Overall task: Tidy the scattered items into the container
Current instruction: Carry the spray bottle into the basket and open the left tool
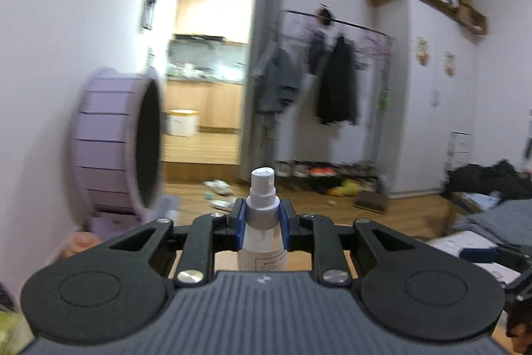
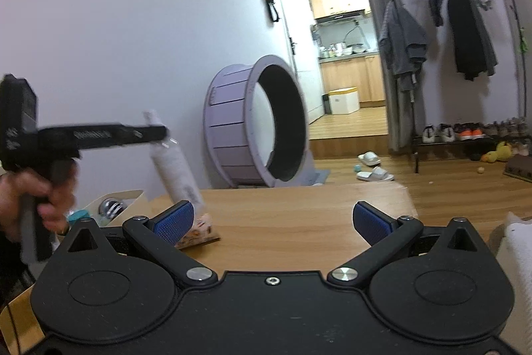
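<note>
My left gripper point(image 1: 262, 222) is clamped on a white spray bottle point(image 1: 262, 242), its blue pads point(image 1: 242, 223) pressing either side of the bottle just below the grey collar, with the white nozzle standing up above the fingers. Seen from my right wrist, that same bottle point(image 2: 176, 162) hangs tilted in the air above the left end of the wooden table point(image 2: 299, 222), gripped near its top by the left tool, and my left hand point(image 2: 36, 198) is wrapped round the handle at the picture's left edge.

My right gripper point(image 2: 272, 220) is held over the table with its jaws wide apart and nothing between them.

Below the raised bottle, at the table's left edge, sits an open cardboard box point(image 2: 133, 198) with a shiny metal thing and a teal cap showing inside. A small patterned packet point(image 2: 199, 230) lies on the table just beside the box, partly hidden behind my right gripper's left finger.

Beyond the table, a purple wheel point(image 2: 256, 122) stands against the wall, with white slippers point(image 2: 374, 168) on the floor near it.
</note>
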`<act>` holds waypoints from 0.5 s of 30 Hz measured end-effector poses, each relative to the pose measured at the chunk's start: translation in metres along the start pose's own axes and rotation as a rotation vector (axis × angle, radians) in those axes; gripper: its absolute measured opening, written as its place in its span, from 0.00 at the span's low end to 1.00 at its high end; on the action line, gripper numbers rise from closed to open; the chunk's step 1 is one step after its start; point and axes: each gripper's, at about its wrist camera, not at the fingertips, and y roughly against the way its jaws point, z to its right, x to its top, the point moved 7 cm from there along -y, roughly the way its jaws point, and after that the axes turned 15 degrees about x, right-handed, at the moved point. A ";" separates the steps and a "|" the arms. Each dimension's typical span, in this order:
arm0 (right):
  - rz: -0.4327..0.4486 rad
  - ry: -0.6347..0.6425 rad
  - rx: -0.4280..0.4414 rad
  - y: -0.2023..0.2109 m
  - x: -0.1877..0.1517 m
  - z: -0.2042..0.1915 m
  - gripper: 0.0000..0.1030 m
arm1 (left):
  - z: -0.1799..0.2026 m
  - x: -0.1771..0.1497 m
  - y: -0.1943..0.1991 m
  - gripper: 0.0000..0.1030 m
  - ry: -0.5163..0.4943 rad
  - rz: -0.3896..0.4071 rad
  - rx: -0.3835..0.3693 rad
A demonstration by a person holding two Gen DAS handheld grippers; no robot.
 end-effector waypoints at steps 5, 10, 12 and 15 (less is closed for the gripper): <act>-0.038 0.015 0.032 -0.020 -0.006 -0.017 1.00 | -0.055 0.003 0.014 0.20 0.028 -0.001 0.121; -0.075 0.027 0.059 -0.039 -0.012 -0.033 1.00 | -0.090 -0.008 0.009 0.20 0.038 -0.043 0.193; -0.090 0.031 0.064 -0.046 -0.015 -0.038 1.00 | -0.097 -0.012 0.006 0.20 0.028 -0.054 0.206; -0.102 0.044 0.075 -0.052 -0.017 -0.044 1.00 | -0.106 -0.014 0.001 0.20 0.017 -0.058 0.237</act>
